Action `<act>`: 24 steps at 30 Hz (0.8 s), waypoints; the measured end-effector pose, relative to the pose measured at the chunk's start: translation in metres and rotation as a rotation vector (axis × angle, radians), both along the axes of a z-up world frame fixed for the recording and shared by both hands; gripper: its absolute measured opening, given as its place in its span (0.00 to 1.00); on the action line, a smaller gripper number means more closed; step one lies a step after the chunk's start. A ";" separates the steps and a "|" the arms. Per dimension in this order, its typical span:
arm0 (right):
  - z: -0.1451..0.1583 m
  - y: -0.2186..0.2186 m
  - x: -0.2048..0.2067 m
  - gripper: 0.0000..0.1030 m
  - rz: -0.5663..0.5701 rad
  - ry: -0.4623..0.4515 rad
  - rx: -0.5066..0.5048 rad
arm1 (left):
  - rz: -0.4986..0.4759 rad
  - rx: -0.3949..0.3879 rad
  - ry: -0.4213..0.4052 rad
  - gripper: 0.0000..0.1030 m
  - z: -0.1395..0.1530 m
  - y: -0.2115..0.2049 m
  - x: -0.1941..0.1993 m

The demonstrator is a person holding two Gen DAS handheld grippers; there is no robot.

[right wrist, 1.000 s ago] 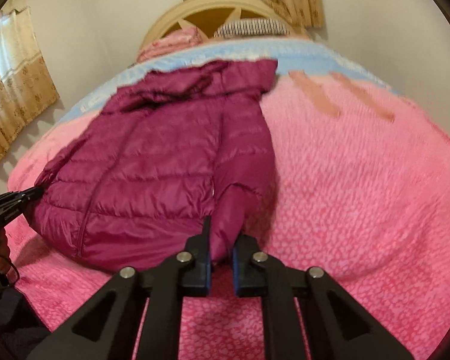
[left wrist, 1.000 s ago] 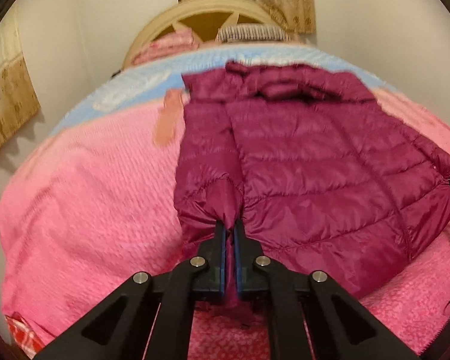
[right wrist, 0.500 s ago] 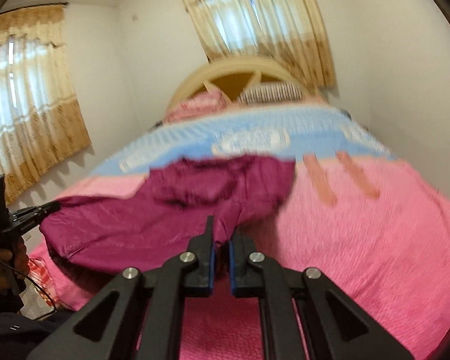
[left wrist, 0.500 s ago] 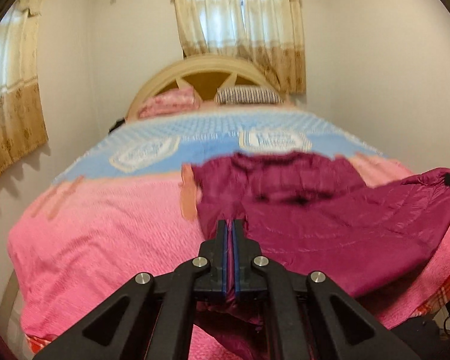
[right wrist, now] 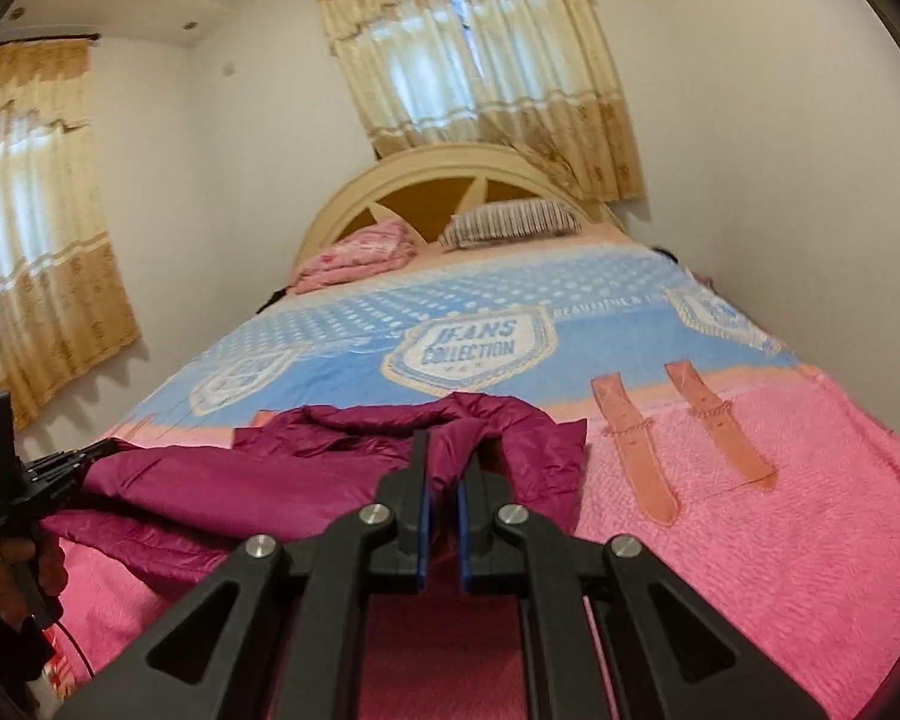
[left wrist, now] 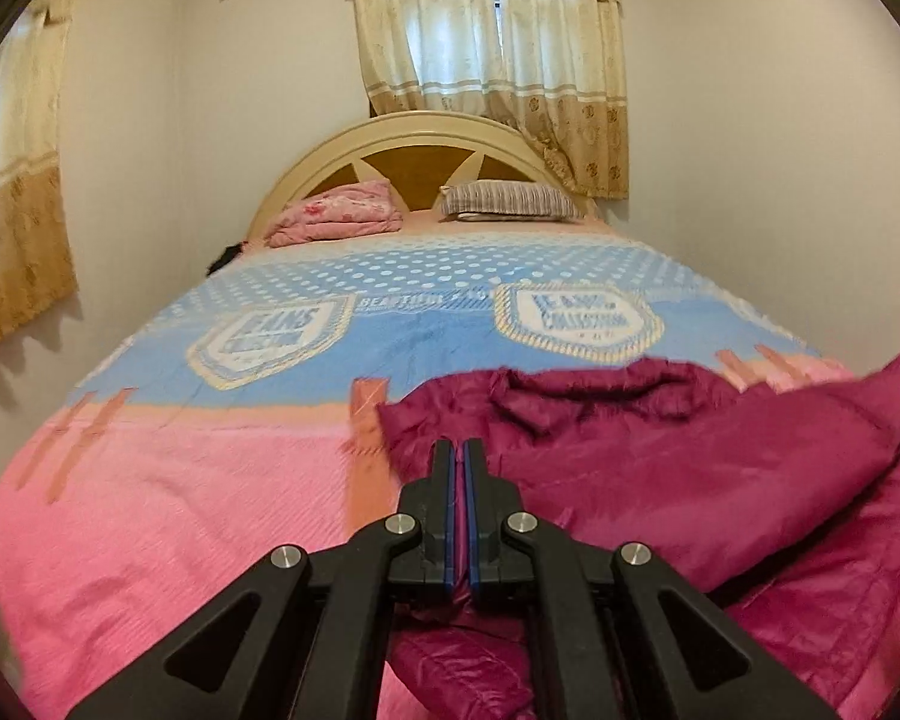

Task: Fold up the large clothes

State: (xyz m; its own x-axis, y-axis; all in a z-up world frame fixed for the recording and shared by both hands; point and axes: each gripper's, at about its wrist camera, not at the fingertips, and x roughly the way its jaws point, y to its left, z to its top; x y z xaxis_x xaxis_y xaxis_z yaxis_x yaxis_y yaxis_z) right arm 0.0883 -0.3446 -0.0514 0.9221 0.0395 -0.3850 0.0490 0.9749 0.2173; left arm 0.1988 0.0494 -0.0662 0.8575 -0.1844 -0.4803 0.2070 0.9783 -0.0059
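A maroon quilted puffer jacket (left wrist: 660, 456) lies on the pink end of the bed, with its lower part lifted off the cover. My left gripper (left wrist: 457, 450) is shut on the jacket's left bottom edge. My right gripper (right wrist: 447, 450) is shut on the jacket (right wrist: 306, 480) at its right bottom edge. The left gripper also shows in the right wrist view (right wrist: 90, 456), at the far left, with the jacket hem stretched between the two grippers. The hood end of the jacket rests flat towards the headboard.
The bed cover (left wrist: 162, 516) is pink near me and blue further up. A folded pink blanket (left wrist: 336, 213) and a striped pillow (left wrist: 510, 201) lie by the headboard (left wrist: 426, 132). White walls stand on both sides, with curtains (left wrist: 492, 54) behind.
Both grippers have lifted the jacket's bottom edge off the bed and carried it up and towards the headboard. The jacket, flat a second ago, now bulges in the middle.
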 end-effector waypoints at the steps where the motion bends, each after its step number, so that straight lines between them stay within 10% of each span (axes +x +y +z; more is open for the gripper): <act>1: -0.002 -0.004 0.008 0.08 -0.009 0.007 0.004 | 0.004 -0.006 -0.004 0.03 -0.001 -0.001 0.012; 12: -0.041 -0.044 0.116 0.08 -0.106 0.112 0.085 | 0.137 -0.033 0.064 0.07 -0.025 -0.014 0.138; 13: -0.046 -0.047 0.127 0.08 -0.116 0.123 0.091 | 0.170 -0.038 0.071 0.12 -0.027 -0.010 0.147; 17: -0.057 -0.054 0.166 0.10 -0.138 0.152 0.096 | 0.355 -0.020 0.024 0.86 -0.027 0.005 0.172; 24: -0.064 -0.056 0.198 0.74 -0.274 0.128 0.054 | 0.533 0.045 -0.005 0.87 -0.032 0.007 0.184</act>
